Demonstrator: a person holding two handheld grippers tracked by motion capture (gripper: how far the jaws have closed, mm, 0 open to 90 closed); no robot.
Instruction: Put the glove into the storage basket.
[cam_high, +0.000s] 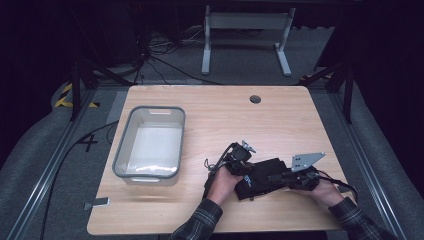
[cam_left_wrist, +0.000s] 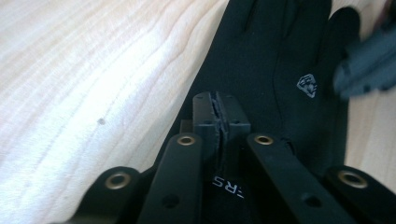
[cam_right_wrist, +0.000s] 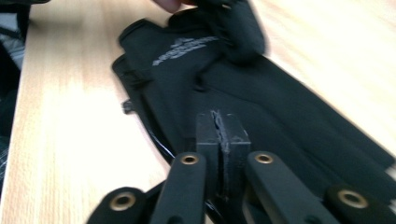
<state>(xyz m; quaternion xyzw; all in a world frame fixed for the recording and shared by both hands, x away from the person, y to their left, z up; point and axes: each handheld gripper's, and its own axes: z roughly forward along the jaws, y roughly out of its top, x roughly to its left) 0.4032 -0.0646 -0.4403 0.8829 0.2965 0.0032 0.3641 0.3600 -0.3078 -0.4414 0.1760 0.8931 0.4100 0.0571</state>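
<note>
One black glove (cam_high: 261, 178) lies flat on the wooden table (cam_high: 210, 110), near the front edge. Two grippers are on it, one at each end. The left gripper (cam_left_wrist: 218, 109) has its jaws pressed together at the cuff end, the right gripper (cam_right_wrist: 222, 126) has its jaws pressed together at the finger end; whether they pinch the cloth cannot be told. One see-through plastic bin (cam_high: 120, 150) sits well apart to the left.
</note>
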